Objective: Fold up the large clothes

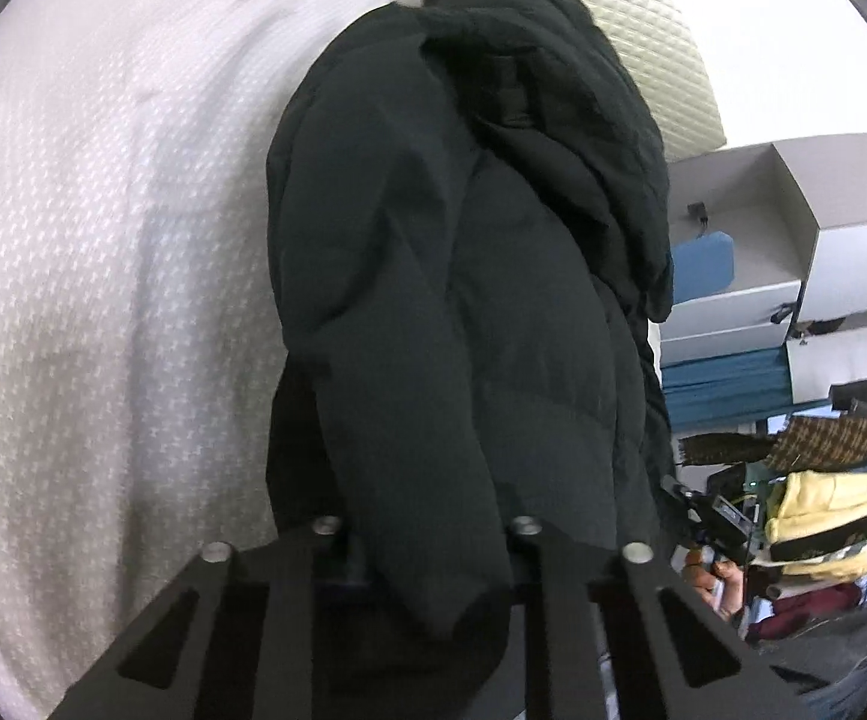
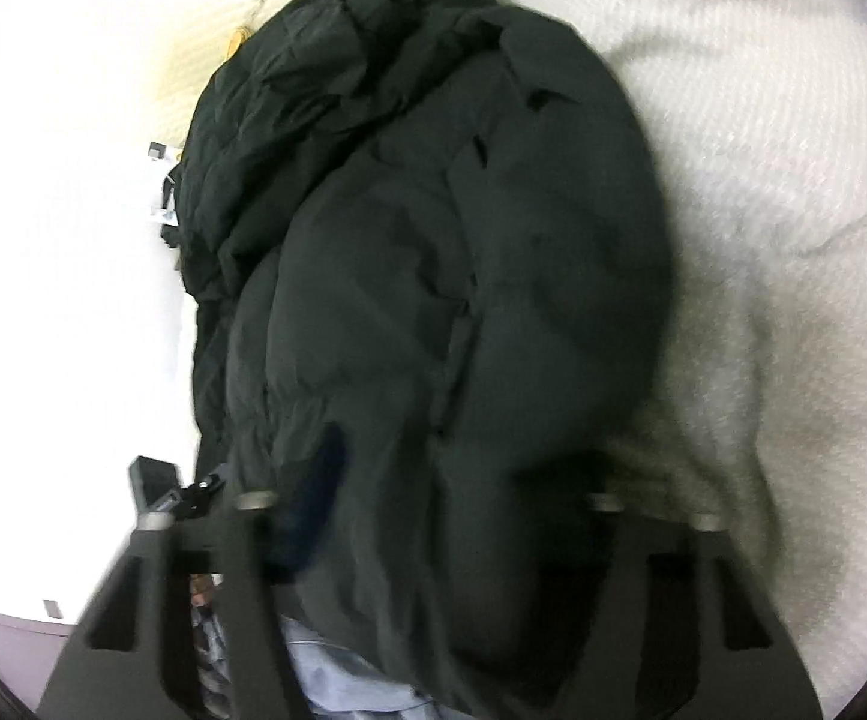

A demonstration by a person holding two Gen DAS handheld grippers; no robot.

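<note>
A black puffy jacket [image 1: 463, 300] lies lengthwise on the white bed [image 1: 103, 240], stretching away from both claws. Left claw [image 1: 427, 576] and right claw [image 2: 433, 540] each grasp its near hem.

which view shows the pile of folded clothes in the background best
The left wrist view. The stacked clothes, yellow and dark layers, sit at its right edge beyond the black jacket. The right wrist view shows none of that pile, only the jacket on the white bedding.
</note>
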